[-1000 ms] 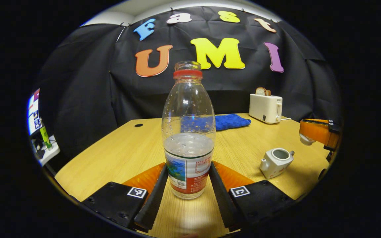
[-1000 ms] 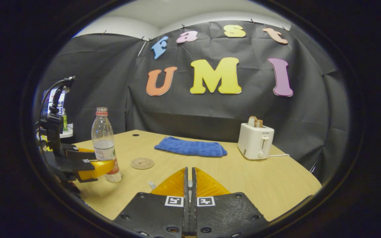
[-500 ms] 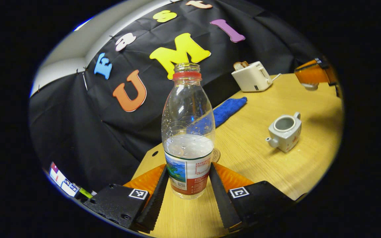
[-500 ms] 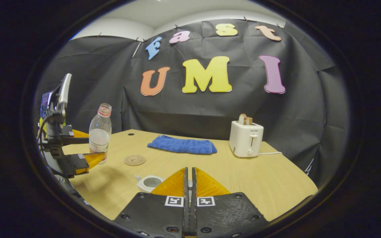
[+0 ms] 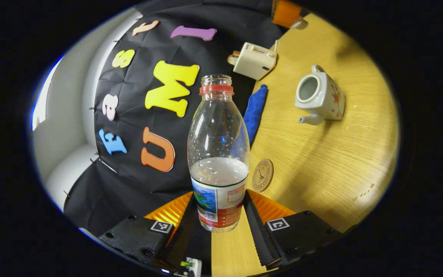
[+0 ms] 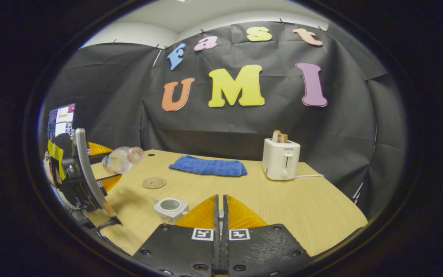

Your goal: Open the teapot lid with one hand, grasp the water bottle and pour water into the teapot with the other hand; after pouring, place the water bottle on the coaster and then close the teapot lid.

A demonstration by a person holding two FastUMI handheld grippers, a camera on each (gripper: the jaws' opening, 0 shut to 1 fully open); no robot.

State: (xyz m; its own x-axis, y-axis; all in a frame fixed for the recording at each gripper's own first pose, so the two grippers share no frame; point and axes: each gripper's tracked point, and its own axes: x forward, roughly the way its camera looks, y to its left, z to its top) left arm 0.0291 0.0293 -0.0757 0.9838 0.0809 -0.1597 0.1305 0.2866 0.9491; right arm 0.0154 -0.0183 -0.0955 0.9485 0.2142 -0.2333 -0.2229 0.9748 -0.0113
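We hold the water bottle (image 5: 218,154) clamped in our left gripper (image 5: 219,227), with the open teapot (image 5: 319,98) beyond the coaster (image 5: 262,175).

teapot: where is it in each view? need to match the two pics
Left gripper view: teapot upper right, lid off, opening facing the camera, spout pointing down-left, past the bottle held in the left gripper.
Right gripper view: teapot low, left of centre, just left of the right gripper, partly hidden by its finger.
Shared landmark: coaster, between bottle and teapot in both.
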